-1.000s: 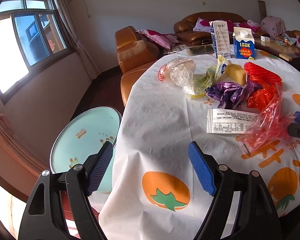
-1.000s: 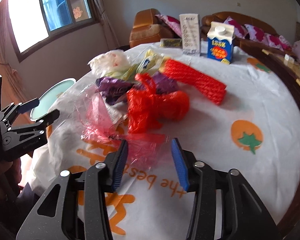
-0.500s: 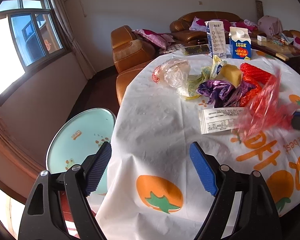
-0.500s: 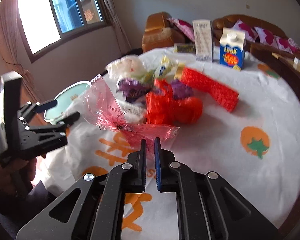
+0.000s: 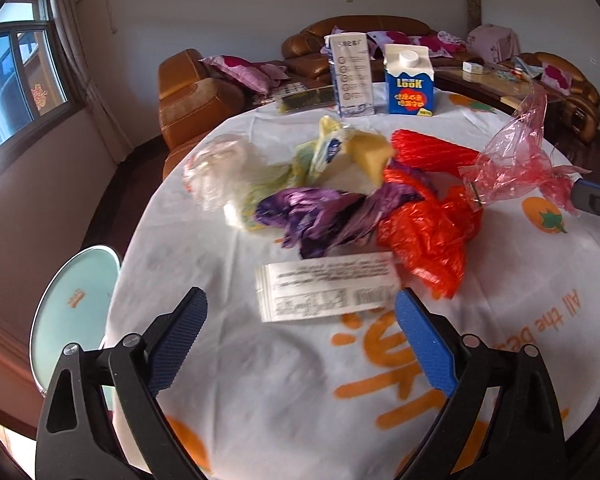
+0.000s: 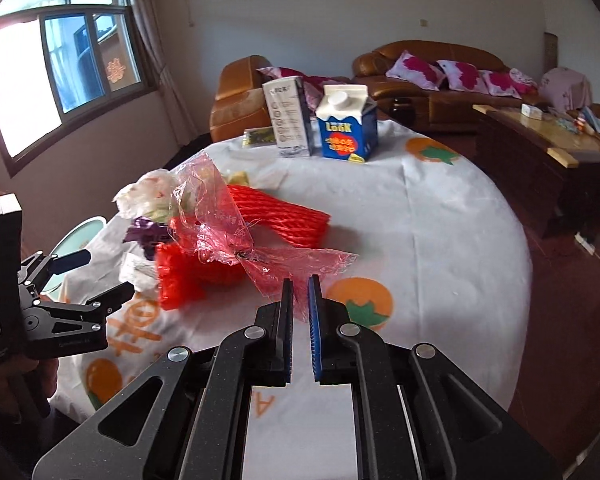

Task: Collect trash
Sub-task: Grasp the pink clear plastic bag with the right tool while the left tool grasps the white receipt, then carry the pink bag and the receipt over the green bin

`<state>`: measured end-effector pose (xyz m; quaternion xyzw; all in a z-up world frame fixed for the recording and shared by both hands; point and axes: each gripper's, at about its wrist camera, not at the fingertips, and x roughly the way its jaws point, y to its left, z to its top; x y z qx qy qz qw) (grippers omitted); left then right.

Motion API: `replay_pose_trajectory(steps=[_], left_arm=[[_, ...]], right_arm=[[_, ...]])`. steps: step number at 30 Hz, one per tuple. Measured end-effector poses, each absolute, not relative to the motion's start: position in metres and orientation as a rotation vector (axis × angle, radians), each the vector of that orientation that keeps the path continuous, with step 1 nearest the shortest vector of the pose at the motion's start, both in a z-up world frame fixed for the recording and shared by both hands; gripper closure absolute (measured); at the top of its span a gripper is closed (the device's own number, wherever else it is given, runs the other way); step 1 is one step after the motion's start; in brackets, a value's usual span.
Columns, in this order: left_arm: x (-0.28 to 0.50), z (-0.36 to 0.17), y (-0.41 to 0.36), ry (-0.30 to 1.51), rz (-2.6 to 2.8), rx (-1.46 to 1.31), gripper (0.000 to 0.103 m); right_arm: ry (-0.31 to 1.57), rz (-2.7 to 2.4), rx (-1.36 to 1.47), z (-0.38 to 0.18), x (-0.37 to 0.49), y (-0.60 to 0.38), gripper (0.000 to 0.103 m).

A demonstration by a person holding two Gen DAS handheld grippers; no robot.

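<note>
Right jaws clamped on pink plastic bag [image 6: 236,236], "LOOK" carton [image 6: 346,128] behind

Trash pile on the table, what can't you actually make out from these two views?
- Printed wrapper: text blurred in the left wrist view; mostly hidden behind the red bag in the right wrist view.
- Pink film: covers much of the pile in the right wrist view; its pinched end is hidden between the right gripper jaws.
- Flat packet behind the cartons: too small to identify.
- Right gripper: cut off by the left wrist view's edge.
</note>
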<state>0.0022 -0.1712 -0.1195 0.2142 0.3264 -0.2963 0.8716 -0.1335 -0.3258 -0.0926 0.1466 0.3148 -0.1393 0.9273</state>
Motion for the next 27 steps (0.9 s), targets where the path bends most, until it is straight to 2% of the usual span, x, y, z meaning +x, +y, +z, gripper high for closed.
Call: replay_pose_trajectory(steps=[11,13,15,27], left_arm=[[0.028,-0.139,-0.188,0.793,-0.604,0.433,0.006],[0.03,-0.141,-0.187,0.808,-0.606,0.431,0.01],[0.03,-0.142,-0.185,0.823,-0.635,0.414,0.017],[0.022,-0.112,-0.148,0.742,-0.615,0.367,0.018]], right_arm=[[0.642,-0.294,0.317,-0.102,-0.137,-0.334,0.095],[0.642,-0.287,0.314,-0.102,-0.135,-0.332,0.095],[0.642,-0.282,0.308,-0.102,-0.134,-0.329,0.095],[0.601,-0.249,0.269,-0.083,-0.13,-0.31,0.095]])
